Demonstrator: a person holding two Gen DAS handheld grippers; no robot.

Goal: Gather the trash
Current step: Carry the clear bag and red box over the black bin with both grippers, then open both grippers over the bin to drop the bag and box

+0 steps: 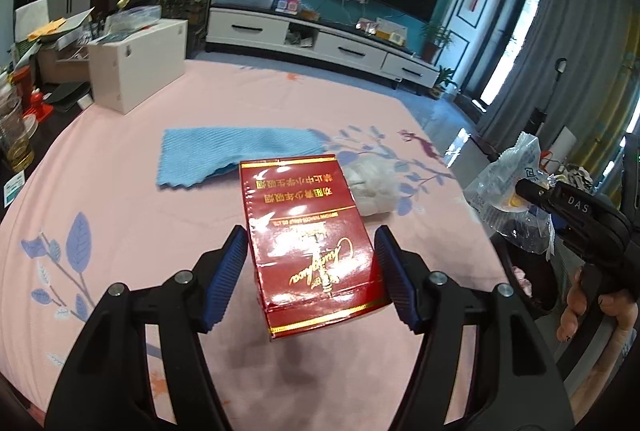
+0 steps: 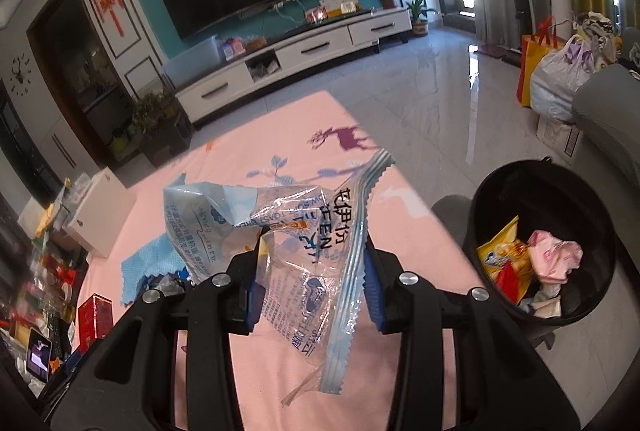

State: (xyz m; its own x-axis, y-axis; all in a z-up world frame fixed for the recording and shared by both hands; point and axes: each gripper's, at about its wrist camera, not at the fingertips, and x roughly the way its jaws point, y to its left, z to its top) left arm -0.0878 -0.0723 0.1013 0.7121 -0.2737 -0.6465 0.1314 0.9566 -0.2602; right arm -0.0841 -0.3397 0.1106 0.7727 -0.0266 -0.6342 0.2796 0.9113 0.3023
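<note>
Nearest my left hand-held gripper (image 1: 310, 271), the red cigarette carton (image 1: 308, 239) lay flat on the pink floral cloth of the desk (image 1: 120, 199), between the two blue pads, which stood spread to either side of it without visibly touching; I read that hand-held gripper as open. I judged the carton light and stiff, its glossy film likely slippery, so the long side walls seemed the place to take hold. It showed gold script and gold Chinese lettering.

My right hand-held gripper (image 2: 310, 291) was closed on the clear plastic bread wrapper (image 2: 280, 227), which stood up crumpled between its fingers above the desk edge. I judged the wrapper very light, limp and slick, best pinched through a bunched fold. It bore blue print and a serrated blue seal strip.

Beyond the carton lay a crumpled white tissue (image 1: 372, 191) and a blue cloth (image 1: 232, 155), just beside it. To the right, on the floor beside the desk, the black trash bin (image 2: 544, 243) stood open, already holding wrappers and pink paper. Farthest stood a white box (image 1: 136, 63).
</note>
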